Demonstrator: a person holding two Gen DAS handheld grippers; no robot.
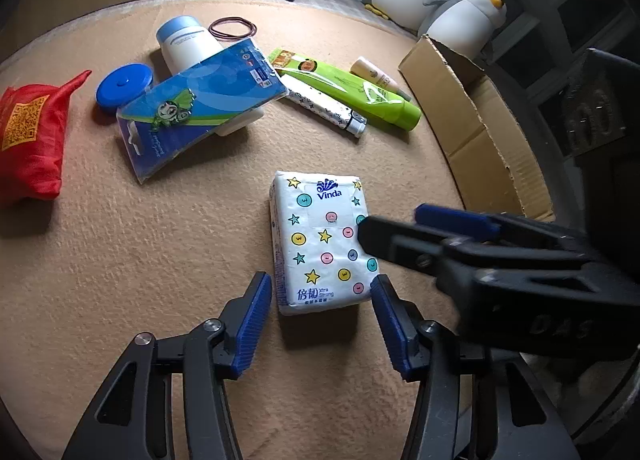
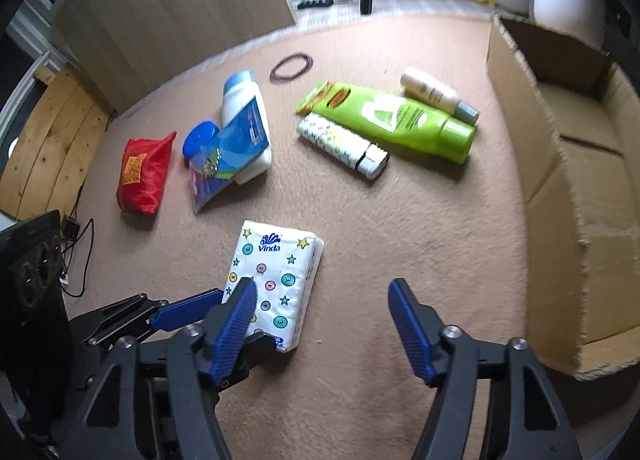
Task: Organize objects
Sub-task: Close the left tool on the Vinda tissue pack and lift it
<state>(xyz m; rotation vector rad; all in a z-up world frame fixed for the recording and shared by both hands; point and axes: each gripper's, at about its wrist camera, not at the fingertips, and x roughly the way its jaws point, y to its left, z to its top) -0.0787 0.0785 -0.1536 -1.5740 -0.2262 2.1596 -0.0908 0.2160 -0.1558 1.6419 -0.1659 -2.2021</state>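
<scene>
Left wrist view: the Vinda tissue pack point(image 1: 324, 244) lies flat on the tan carpet point(image 1: 160, 260), its long axis running straight away from the left gripper point(image 1: 322, 324). The jaws stand apart and straddle the pack's near short end, one pad just outside each long edge, neither visibly pressing on it. The right gripper point(image 1: 424, 228) reaches in from the right over the pack's right edge; whether it touches I cannot tell. The open cardboard box point(image 1: 476, 132) sits to the right

Right wrist view: the same tissue pack point(image 2: 276, 284) lies to the left of the right gripper point(image 2: 324, 324), whose jaws are apart with only bare carpet point(image 2: 400, 220) between them; its left pad overlaps the pack's left side. So the left gripper point(image 2: 188, 312) looks better placed for the pick. Only this view shows the cardboard box point(image 2: 576, 188) empty inside and the rest of the clutter: red pouch point(image 2: 144, 172), green tube point(image 2: 400, 120) and patterned lighter point(image 2: 344, 144), well apart from the pack
</scene>
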